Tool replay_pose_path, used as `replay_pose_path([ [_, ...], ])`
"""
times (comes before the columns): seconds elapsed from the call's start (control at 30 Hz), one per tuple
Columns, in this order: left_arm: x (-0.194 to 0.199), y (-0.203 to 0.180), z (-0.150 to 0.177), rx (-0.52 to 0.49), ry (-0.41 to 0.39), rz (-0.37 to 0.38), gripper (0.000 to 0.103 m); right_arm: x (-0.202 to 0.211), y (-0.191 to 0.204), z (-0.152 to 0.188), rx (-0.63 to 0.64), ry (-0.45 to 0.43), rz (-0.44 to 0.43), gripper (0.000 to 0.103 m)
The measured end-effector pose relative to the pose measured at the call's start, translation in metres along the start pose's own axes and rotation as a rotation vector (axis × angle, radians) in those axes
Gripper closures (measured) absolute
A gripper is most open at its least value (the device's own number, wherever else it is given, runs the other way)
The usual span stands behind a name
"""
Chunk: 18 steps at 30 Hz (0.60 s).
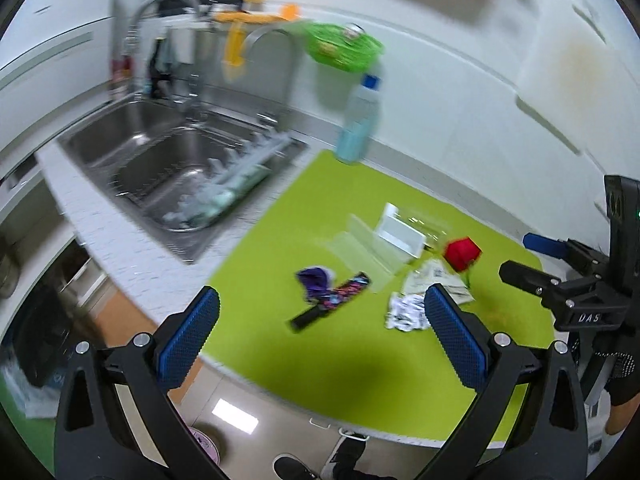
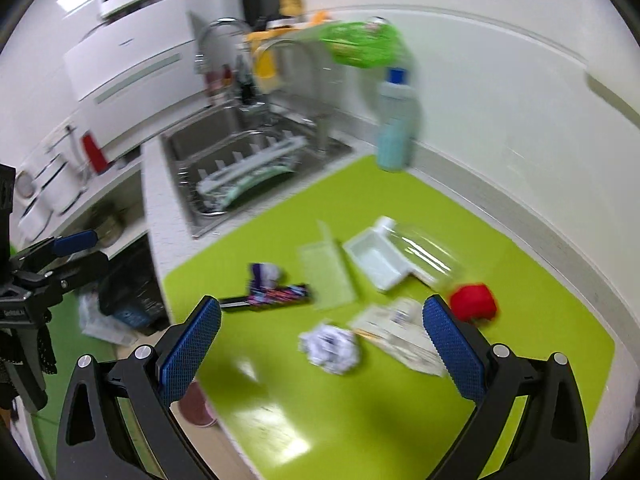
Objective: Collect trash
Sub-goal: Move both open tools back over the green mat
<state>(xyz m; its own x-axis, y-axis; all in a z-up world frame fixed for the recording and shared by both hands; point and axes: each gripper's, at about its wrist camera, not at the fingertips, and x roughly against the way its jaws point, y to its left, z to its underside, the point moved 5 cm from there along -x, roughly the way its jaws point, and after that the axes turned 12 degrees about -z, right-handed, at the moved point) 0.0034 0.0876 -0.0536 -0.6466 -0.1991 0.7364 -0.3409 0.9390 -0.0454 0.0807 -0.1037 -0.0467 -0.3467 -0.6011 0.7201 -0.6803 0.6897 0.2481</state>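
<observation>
Trash lies scattered on the green mat (image 2: pixel 360 420) of the bench: a paper ball (image 2: pixel 330 346) sits between and just beyond the right gripper (image 2: pixel 322 344) fingers, which stand wide apart, empty. Lower straight over it, then close. Left gripper (image 1: pixel 320 336) fingers are equally spread, holding nothing, with a dark wrapper (image 1: pixel 332 296) ahead between them.

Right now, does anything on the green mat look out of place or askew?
Yes. Litter is strewn over the lime-green mat: a crumpled white paper ball, a flattened paper wrapper, a dark patterned wrapper and a clear plastic container tipped on its side.
</observation>
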Motion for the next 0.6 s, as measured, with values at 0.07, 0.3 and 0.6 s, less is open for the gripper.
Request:
replay_pose_path([
  [0.07,-0.013,-0.018,0.0,-0.029,0.013,0.017,0.003,0.002,-0.015,0.007,-0.024,0.007,0.022,0.006],
  [0.3,-0.057,-0.072,0.011,-0.105,0.084,0.056,0.003,-0.004,-0.059,0.022,-0.058,0.055,0.066,0.006],
  [0.6,-0.114,-0.125,0.032,-0.161,0.202,0.077,0.003,-0.016,-0.093,0.035,-0.078,0.112,0.047,0.006],
])
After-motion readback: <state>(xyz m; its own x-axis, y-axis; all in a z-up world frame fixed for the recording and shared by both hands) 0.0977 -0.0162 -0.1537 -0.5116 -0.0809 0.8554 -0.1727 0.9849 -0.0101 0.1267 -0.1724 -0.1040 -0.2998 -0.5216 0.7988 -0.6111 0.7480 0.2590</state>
